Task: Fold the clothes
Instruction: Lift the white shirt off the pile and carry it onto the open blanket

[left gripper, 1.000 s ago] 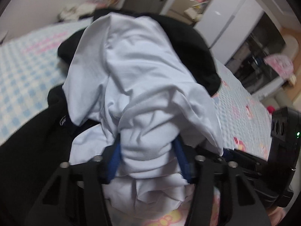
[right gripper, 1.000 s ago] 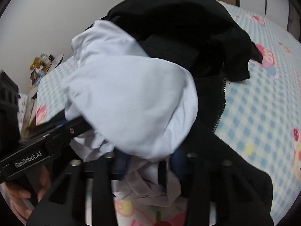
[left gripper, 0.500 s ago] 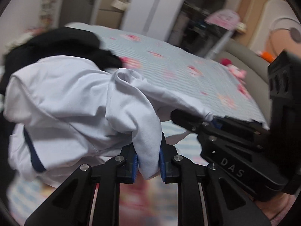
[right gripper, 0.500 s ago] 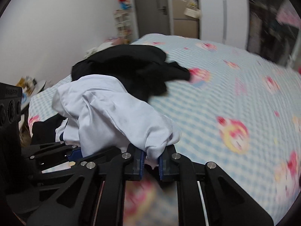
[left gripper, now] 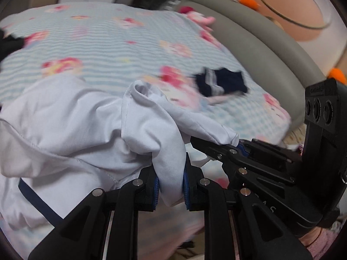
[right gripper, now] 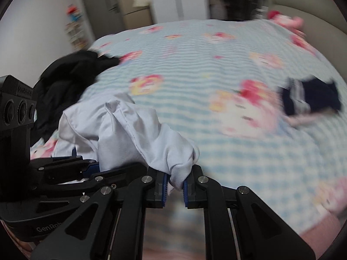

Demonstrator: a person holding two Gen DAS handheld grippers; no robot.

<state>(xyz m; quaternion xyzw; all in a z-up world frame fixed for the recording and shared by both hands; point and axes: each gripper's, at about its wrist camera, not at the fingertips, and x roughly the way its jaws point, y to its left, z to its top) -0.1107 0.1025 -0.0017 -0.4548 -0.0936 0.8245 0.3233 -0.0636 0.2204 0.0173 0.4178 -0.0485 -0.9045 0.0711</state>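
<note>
A crumpled white garment [left gripper: 86, 130] with a dark blue trim hangs between both grippers above the bed. My left gripper [left gripper: 171, 182] has a fold of it between its blue pads, and its jaws are closing on that fold. In the right wrist view, my right gripper [right gripper: 175, 184] is shut on another bunch of the same white garment [right gripper: 134, 134]. The two grippers are close together: the right gripper [left gripper: 236, 149] shows at the right of the left wrist view, the left gripper [right gripper: 91, 164] at the lower left of the right wrist view.
The bed [right gripper: 195, 54] has a light blue checked sheet with pink cartoon prints. A pile of black clothes [right gripper: 65, 80] lies at its left. A folded navy garment [right gripper: 312, 99] lies at the right, near a grey padded headboard [left gripper: 260, 43]. Cabinets stand behind.
Both grippers have swung with the white garment away from the black pile and out over the patterned sheet. Their jaws have narrowed onto small folds of the fabric.
</note>
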